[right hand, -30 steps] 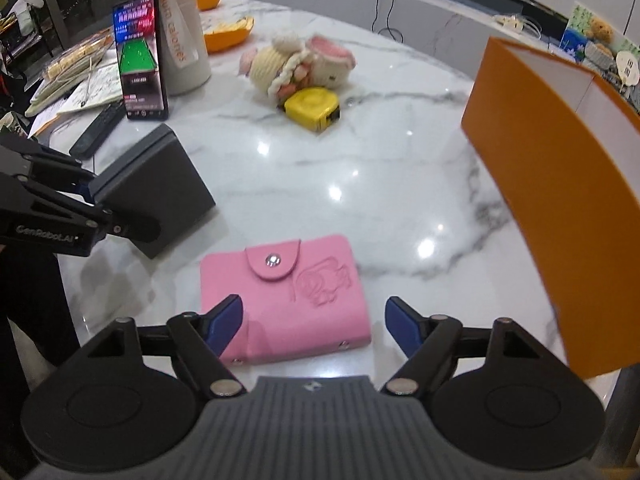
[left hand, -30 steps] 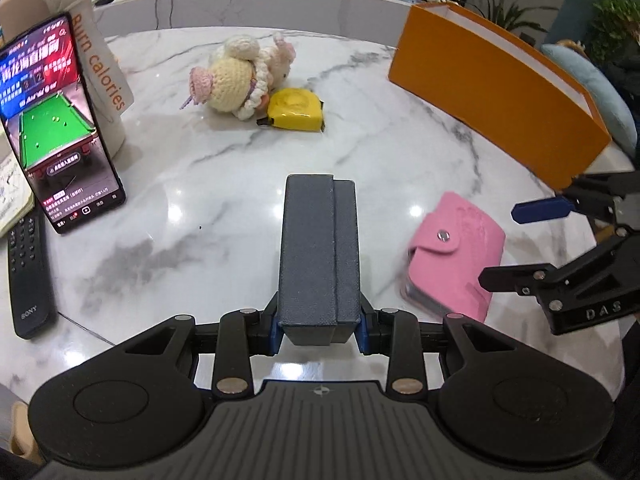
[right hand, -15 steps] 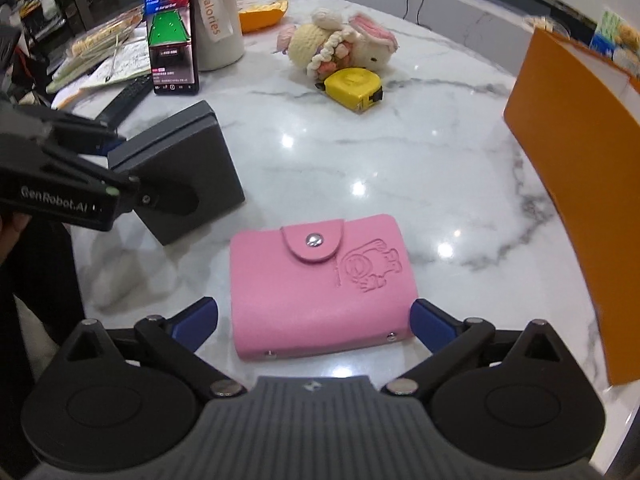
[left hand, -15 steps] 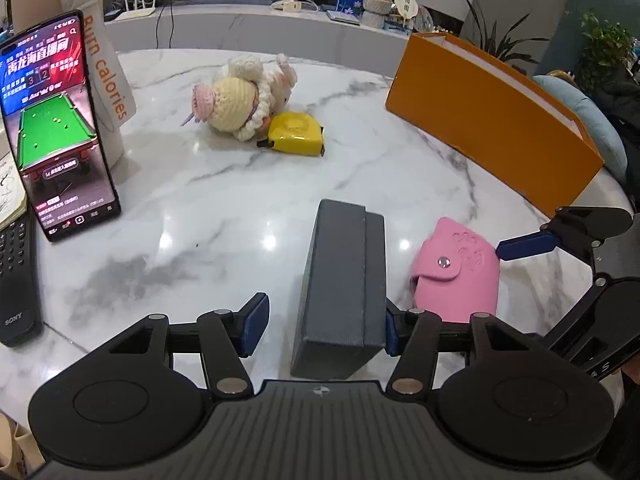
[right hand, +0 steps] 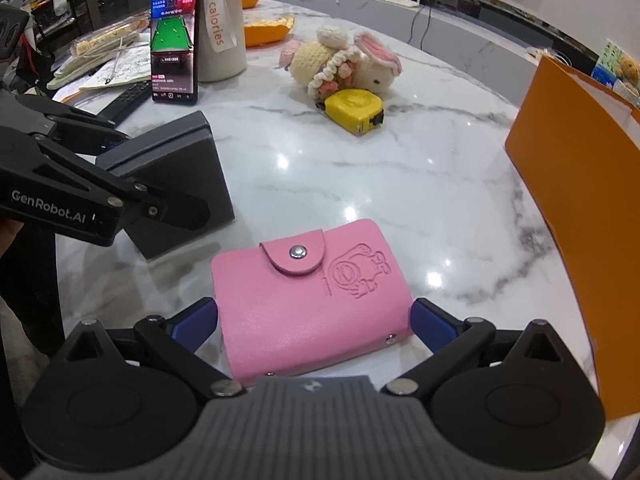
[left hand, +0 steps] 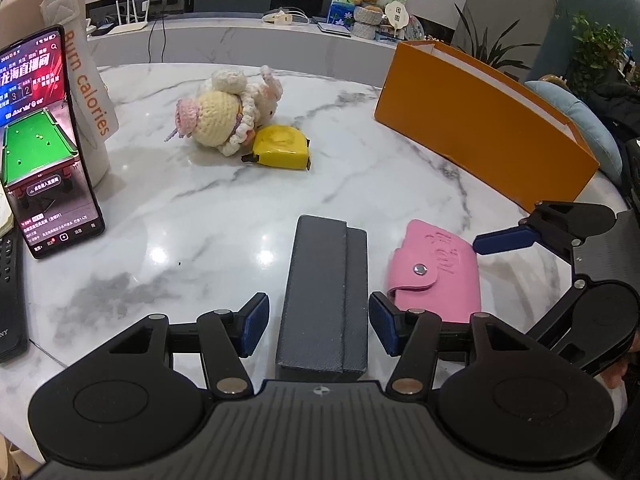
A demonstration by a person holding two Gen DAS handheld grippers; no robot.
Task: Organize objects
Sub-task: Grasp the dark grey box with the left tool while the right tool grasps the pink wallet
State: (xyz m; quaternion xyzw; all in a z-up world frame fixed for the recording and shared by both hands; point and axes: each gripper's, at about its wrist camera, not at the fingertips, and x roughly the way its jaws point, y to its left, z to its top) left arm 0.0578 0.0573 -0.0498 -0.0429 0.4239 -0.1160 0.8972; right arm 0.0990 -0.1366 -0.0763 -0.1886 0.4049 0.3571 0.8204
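Pink card wallet (right hand: 310, 300) lies between the wide right jaws and should be squeezed squarely across its short edges, while the grey box (left hand: 326, 300) stands free between the wide left jaws.

You saw a glossy marble surface (left hand: 360, 184). The grey box (left hand: 324, 296) looked matt and finely textured, the pink wallet (right hand: 308, 300) was smooth leather-like with a metal snap (right hand: 298, 251), and the toy (left hand: 228, 120) was crocheted yarn.

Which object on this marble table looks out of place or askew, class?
The crochet doll lies toppled on its side, touching the yellow tape measure. The grey box stands on edge between the open left tool.
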